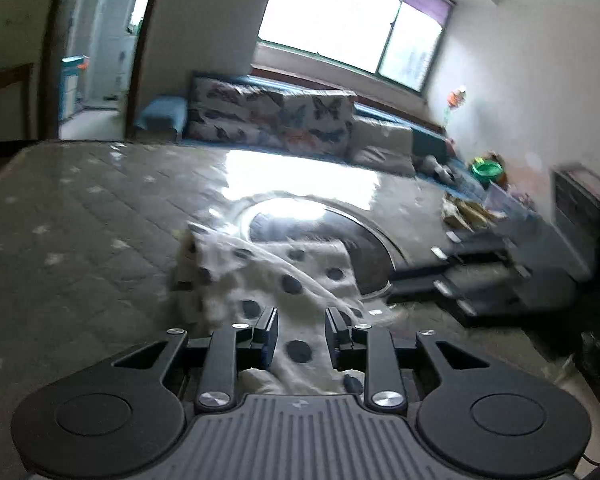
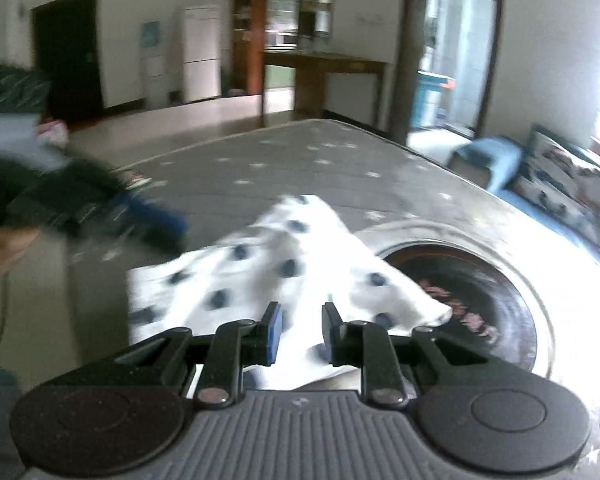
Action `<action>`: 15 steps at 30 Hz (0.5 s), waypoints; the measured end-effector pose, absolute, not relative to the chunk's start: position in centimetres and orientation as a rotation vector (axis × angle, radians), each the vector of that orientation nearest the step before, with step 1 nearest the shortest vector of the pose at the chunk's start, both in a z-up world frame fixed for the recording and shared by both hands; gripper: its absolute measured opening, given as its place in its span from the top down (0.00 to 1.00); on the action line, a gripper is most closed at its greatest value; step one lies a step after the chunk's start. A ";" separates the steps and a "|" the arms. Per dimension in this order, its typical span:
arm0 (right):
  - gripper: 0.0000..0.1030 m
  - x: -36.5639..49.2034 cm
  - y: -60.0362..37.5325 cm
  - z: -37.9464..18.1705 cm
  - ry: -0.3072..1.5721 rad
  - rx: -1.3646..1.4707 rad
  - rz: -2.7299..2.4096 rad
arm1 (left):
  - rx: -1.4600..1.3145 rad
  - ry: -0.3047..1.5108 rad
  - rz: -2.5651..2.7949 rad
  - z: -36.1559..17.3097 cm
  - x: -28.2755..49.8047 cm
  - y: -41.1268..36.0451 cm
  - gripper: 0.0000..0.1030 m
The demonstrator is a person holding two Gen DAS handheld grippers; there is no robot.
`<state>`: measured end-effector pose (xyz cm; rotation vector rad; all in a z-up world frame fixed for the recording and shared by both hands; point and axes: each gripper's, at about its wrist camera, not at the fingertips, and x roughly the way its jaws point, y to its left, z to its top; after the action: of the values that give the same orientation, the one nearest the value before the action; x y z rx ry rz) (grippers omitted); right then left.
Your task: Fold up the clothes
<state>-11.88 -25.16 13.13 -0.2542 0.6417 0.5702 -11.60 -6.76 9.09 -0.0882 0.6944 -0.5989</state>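
A white garment with dark polka dots (image 1: 276,280) lies crumpled on a grey quilted mattress (image 1: 80,220). My left gripper (image 1: 301,312) is open just above its near part, with cloth showing between the fingers but not pinched. In the right wrist view the same garment (image 2: 284,264) spreads in a rough triangle. My right gripper (image 2: 301,308) is open over its near edge. The other gripper (image 2: 100,204) shows blurred at the left, in a hand.
A round dark emblem (image 2: 472,292) is printed on the mattress beside the garment. A sofa with butterfly cushions (image 1: 276,120) stands behind the mattress under a bright window. Drawers and clutter (image 1: 500,256) lie at the right. A fridge (image 2: 200,56) stands far back.
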 end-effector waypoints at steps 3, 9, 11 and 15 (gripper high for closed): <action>0.79 -8.5 -25.9 11.9 0.665 -0.207 0.527 | -0.073 0.744 -0.612 7.6 -11.1 -8.1 0.73; 0.79 -4.2 -25.5 8.8 0.718 -0.209 0.495 | -0.076 0.799 -0.599 5.8 -11.3 -7.8 0.73; 0.79 -3.1 -25.5 7.4 0.740 -0.219 0.465 | -0.082 0.811 -0.592 5.4 -11.3 -7.4 0.73; 0.79 -1.2 -26.6 5.7 0.772 -0.202 0.396 | -0.089 0.826 -0.587 5.1 -11.4 -6.9 0.73</action>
<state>-1.25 -26.61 5.71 -0.2018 0.7716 0.3962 -11.42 -6.91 5.11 -0.0893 0.8261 -0.5866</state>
